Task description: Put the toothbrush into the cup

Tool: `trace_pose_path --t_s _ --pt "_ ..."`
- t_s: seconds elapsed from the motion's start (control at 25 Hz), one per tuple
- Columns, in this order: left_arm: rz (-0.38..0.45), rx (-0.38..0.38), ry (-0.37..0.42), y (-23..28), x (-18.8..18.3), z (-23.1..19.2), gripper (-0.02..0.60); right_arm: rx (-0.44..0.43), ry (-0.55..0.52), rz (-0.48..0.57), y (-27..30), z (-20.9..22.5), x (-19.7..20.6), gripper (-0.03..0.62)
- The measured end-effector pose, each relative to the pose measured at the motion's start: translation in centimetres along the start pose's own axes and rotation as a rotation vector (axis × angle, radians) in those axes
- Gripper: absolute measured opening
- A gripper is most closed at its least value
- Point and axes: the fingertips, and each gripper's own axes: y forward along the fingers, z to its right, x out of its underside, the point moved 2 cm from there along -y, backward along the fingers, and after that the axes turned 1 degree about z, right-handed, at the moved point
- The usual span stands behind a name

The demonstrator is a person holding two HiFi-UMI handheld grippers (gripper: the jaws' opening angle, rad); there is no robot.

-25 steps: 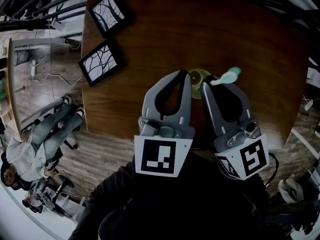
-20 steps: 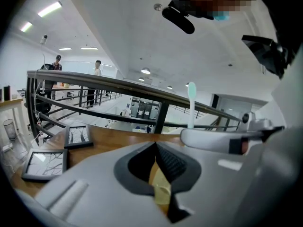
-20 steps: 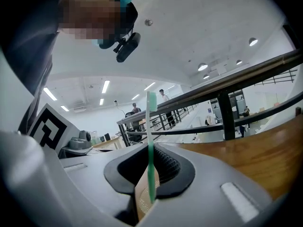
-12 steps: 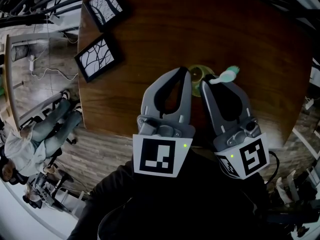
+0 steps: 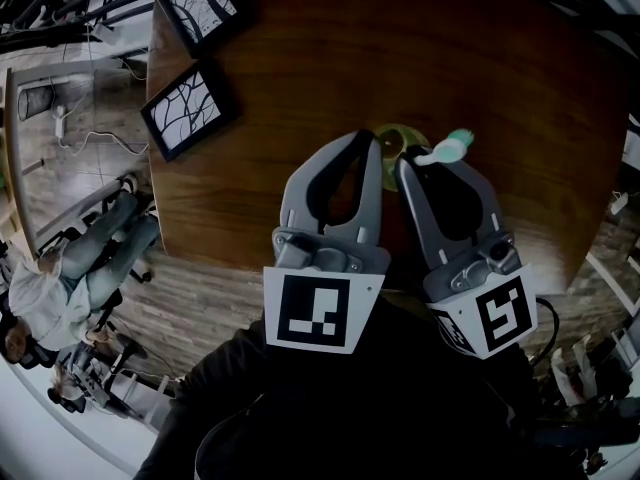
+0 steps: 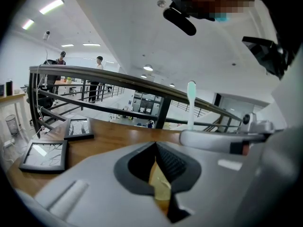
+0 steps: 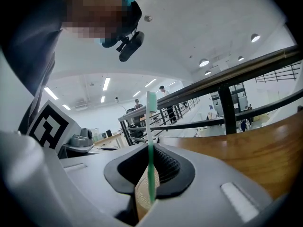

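A yellow-green cup (image 5: 400,136) stands on the wooden table (image 5: 300,88) just ahead of both grippers. My left gripper (image 5: 373,148) is at the cup's left edge, its jaws drawn together on the cup's wall; in the left gripper view the yellowish cup (image 6: 160,187) fills the narrow gap. My right gripper (image 5: 406,164) is shut on a toothbrush (image 5: 452,151) with a green and white head that sticks out by the cup's right side. In the right gripper view the toothbrush (image 7: 151,141) stands upright between the pads, with the cup (image 7: 141,196) behind it.
Two black picture frames (image 5: 200,6) (image 5: 186,110) lie at the table's far left, close to its edge. A person (image 5: 70,278) sits on the floor level beyond that edge. A dark railing (image 6: 118,79) runs behind the table.
Neither gripper has visibly moved and both grips are the same. Only the head view has shifted a little, so the picture frames sit further up and left.
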Motion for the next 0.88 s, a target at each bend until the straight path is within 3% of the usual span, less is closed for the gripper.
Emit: trace_pose_path --t_s 0.88 --pt "-0.009 -0.004 -0.024 0.24 0.53 -0.56 0.008 -0.009 -0.002 -0.016 0.56 -0.12 0.82 0.035"
